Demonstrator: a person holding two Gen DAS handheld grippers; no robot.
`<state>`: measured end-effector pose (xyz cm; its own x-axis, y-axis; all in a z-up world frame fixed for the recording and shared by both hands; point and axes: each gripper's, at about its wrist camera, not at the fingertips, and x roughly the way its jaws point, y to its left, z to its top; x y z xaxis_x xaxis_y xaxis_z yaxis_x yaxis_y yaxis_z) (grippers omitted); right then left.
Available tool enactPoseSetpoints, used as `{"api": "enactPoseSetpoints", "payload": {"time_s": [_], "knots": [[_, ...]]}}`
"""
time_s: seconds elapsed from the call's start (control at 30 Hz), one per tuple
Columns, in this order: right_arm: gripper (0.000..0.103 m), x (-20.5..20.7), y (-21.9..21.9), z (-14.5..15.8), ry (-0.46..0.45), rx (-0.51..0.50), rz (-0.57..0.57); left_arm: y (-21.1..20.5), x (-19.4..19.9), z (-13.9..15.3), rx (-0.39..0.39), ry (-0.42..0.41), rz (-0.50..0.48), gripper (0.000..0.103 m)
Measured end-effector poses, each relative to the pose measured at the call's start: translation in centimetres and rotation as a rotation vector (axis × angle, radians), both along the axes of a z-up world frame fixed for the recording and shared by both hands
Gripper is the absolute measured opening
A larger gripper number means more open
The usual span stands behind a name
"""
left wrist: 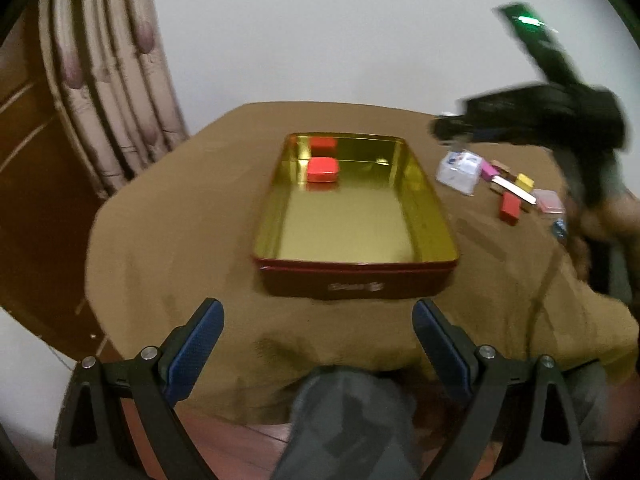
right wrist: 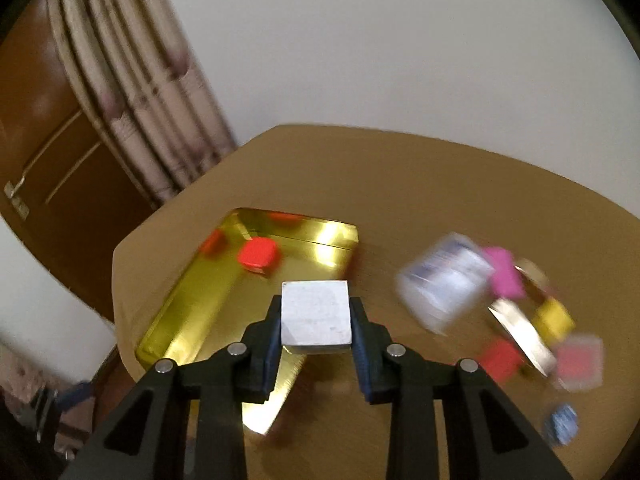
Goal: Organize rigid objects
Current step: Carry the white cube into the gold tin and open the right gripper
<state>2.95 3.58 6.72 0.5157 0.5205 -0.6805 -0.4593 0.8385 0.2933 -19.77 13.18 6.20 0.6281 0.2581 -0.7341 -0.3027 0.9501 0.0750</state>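
A gold-lined tin point(left wrist: 430, 216) with a dark red outside stands on the brown tablecloth; a small red box point(left wrist: 323, 169) lies in its far left part. My left gripper point(left wrist: 318, 320) is open and empty just in front of the tin's near wall. In the right wrist view my right gripper point(right wrist: 316, 322) is shut on a white block point(right wrist: 316, 316), lifted above the tin's point(right wrist: 188, 312) right edge, where the red box point(right wrist: 258, 256) shows too. From the left wrist view the right gripper point(left wrist: 452, 128) is a dark blur above the loose pieces.
Loose pieces lie on the cloth right of the tin: a clear plastic box point(left wrist: 458, 172), pink point(left wrist: 488, 170), yellow point(left wrist: 525, 182) and red point(left wrist: 509, 208) blocks, a flat white strip point(left wrist: 514, 190). A curtain point(left wrist: 100, 92) and wooden door stand at the left. A person's knee point(left wrist: 344, 420) is below the table edge.
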Motion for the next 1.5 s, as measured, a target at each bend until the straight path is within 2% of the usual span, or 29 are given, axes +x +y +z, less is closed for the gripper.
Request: {"api": "enactPoseSetpoints", "payload": {"time_s": [0.1,0.2,0.37,0.6,0.67,0.77,0.87,0.93,1.0,1.13,1.27,1.4,1.5], "knots": [[0.031,2.6,4.5,-1.4,0.041,-0.044,0.034,1.1,-0.6,0.0,0.01,-0.006,0.021,0.094],[0.031,5.3,7.8,-3.5,0.095,-0.092,0.03,2.5,-0.7,-0.1,-0.033,-0.009,0.035,0.094],[0.031,8.6,10.7,-6.0,0.153,-0.216,0.0,3.9,-0.2,-1.1,-0.086,0.019,0.044,0.094],[0.031,11.7,14.5,-7.0,0.226,-0.285,0.007,4.0,0.3,-2.0,-0.096,0.042,0.063,0.094],[0.031,11.9,15.2,-7.4,0.24,-0.283,-0.007,4.0,0.3,-2.1,-0.091,0.042,0.063,0.094],[0.031,12.5,15.7,-7.4,0.263,-0.206,-0.001,4.0,0.3,-2.1,-0.093,0.042,0.062,0.094],[0.034,12.2,15.7,-6.3,0.21,-0.166,-0.003,3.8,0.3,-2.3,-0.095,0.052,0.062,0.094],[0.037,11.7,14.7,-5.2,0.154,-0.151,-0.017,3.8,0.3,-2.3,-0.099,0.057,0.06,0.094],[0.039,11.1,13.8,-3.9,0.11,-0.084,0.002,3.6,0.3,-2.2,-0.09,0.057,0.059,0.094],[0.04,10.7,12.2,-2.6,0.084,-0.011,0.006,3.3,0.2,-2.4,-0.067,0.059,0.055,0.094],[0.04,7.5,6.9,-0.7,-0.02,0.102,-0.035,2.6,0.1,-2.3,-0.044,0.042,0.044,0.094],[0.04,2.6,-0.9,-1.0,-0.134,0.031,-0.163,1.3,0.1,-1.7,-0.047,0.028,-0.011,0.094],[0.043,-0.3,-7.9,-2.9,-0.159,-0.06,-0.292,-1.1,0.4,-0.8,-0.041,0.011,-0.105,0.094]]}}
